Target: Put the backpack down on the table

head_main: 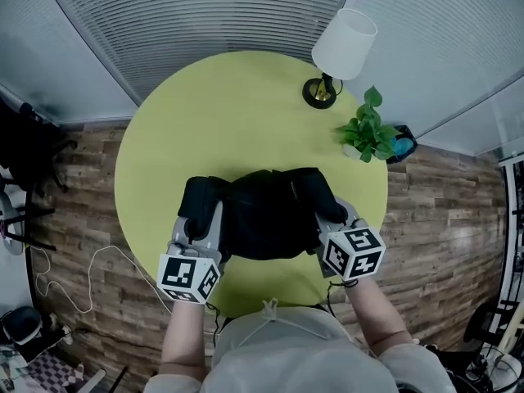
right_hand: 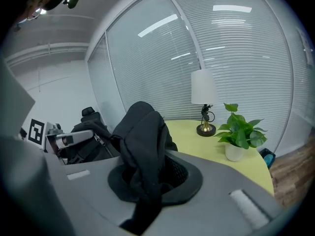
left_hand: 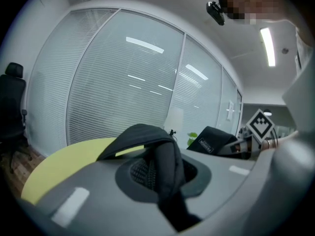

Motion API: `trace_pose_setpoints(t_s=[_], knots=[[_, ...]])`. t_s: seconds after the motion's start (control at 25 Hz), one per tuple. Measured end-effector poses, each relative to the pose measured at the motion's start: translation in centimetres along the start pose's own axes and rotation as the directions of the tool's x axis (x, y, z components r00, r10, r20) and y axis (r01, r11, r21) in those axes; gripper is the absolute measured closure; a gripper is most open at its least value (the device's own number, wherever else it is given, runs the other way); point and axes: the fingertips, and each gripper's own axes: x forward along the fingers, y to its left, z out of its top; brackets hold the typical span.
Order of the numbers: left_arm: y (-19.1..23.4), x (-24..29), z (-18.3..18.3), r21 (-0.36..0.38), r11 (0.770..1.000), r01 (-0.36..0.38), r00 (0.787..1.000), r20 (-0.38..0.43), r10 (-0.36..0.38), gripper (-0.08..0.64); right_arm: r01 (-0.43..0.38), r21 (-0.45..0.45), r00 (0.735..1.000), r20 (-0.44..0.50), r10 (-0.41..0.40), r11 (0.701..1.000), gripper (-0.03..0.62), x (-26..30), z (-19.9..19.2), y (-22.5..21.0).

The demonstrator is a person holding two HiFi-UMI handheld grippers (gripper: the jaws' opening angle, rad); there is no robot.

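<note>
A black backpack (head_main: 274, 211) is over the near half of the round yellow-green table (head_main: 237, 105), held between both grippers. I cannot tell whether its bottom touches the tabletop. My left gripper (head_main: 199, 221) is shut on a black strap (left_hand: 165, 156) at the backpack's left end. The right gripper (head_main: 332, 217) is shut on a fold of black strap (right_hand: 142, 136) at the right end. In the left gripper view the right gripper's marker cube (left_hand: 260, 124) shows beyond the bag. In the right gripper view the left gripper (right_hand: 74, 139) shows at the left.
A white-shaded lamp (head_main: 340, 51) and a small potted plant (head_main: 370, 131) stand at the table's far right edge. A black office chair (head_main: 29, 150) is left of the table. White cable (head_main: 74, 281) lies on the wood floor. Blinds-covered glass walls curve behind.
</note>
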Motion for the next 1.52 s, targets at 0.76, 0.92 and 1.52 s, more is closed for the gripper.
trace_pose_setpoints(t_s=[0.76, 0.92, 1.52], knots=[[1.5, 1.5, -3.6, -0.037, 0.997, -0.073, 0.996, -0.054, 0.071, 0.503, 0.077, -0.049, 0.997, -0.002, -0.077, 0.996, 0.526, 2.6, -2.4, -2.1], [1.8, 1.5, -4.7, -0.038, 0.995, -0.087, 0.994, -0.064, 0.085, 0.497, 0.059, -0.053, 0.998, -0.015, -0.060, 0.997, 0.470, 2.9, -3.3, -2.2], [1.7, -1.4, -6.1, -0.062, 0.985, -0.159, 0.986, -0.066, 0.154, 0.265, 0.144, -0.099, 0.988, 0.063, -0.138, 0.985, 0.201, -0.4, -2.9, -1.9]])
